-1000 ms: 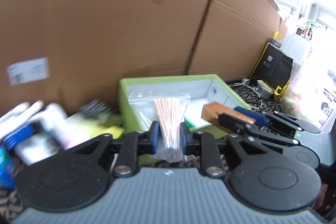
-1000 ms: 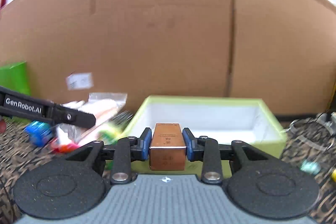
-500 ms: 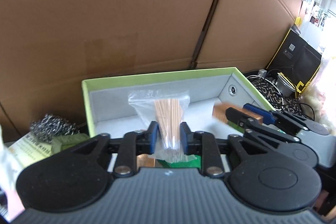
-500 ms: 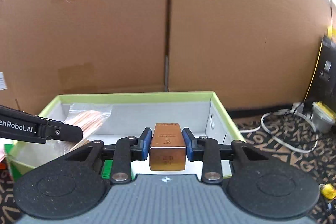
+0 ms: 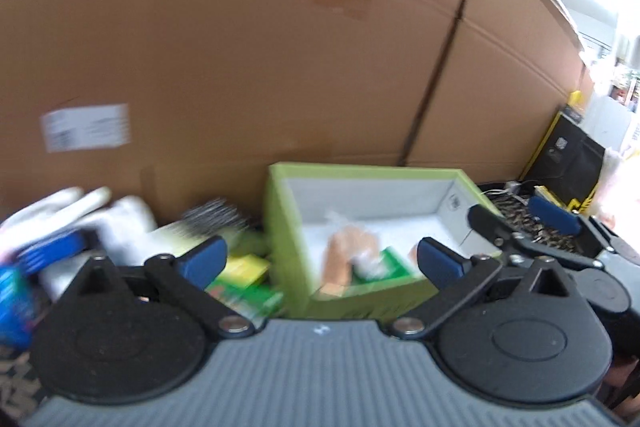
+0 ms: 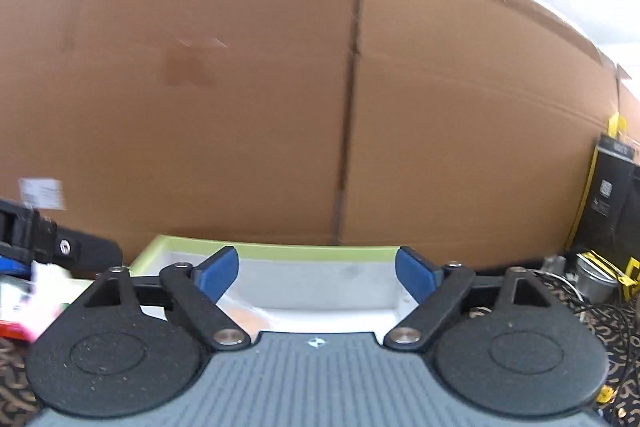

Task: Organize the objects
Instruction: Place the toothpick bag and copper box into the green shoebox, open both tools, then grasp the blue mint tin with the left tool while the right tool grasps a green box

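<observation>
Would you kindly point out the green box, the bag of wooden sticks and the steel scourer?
green box (image 5: 286,227), left wrist view, on its left outer wall.
bag of wooden sticks (image 5: 346,253), left wrist view, on the sticks.
steel scourer (image 5: 214,213), left wrist view, on its top.

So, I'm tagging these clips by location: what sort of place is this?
Probably a storeroom or workshop corner, not a tidy home. A tall cardboard wall backs the green box, and loose cables sprawl over a patterned surface.
</observation>
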Action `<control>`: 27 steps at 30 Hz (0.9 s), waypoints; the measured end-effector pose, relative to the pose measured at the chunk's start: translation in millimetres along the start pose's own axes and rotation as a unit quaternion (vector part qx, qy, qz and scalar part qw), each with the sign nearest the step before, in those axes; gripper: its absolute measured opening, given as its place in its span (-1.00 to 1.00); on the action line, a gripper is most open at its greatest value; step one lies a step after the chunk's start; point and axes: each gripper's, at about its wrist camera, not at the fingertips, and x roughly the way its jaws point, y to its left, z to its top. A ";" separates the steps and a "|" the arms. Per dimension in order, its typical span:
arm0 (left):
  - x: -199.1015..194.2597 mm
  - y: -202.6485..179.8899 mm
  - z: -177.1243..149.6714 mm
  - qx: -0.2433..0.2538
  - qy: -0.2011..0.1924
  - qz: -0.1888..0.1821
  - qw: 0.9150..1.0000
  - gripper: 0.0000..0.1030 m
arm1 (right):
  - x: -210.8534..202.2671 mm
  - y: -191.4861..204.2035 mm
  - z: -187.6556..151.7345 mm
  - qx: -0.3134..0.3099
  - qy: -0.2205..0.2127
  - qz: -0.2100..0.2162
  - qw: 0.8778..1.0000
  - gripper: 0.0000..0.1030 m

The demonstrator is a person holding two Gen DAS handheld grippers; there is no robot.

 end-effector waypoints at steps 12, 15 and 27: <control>-69.2 135.5 -69.1 -0.105 0.023 0.134 0.985 1.00 | -33.4 110.3 -52.4 -0.002 0.076 0.180 0.981 0.72; -78.3 159.3 -68.1 -0.120 0.010 0.163 0.979 1.00 | -27.0 146.9 -63.1 -0.009 0.106 0.233 0.967 0.58; -41.4 220.7 -44.6 -0.157 0.005 0.207 0.965 0.86 | 13.8 191.8 -32.7 -0.128 0.045 0.171 0.976 0.52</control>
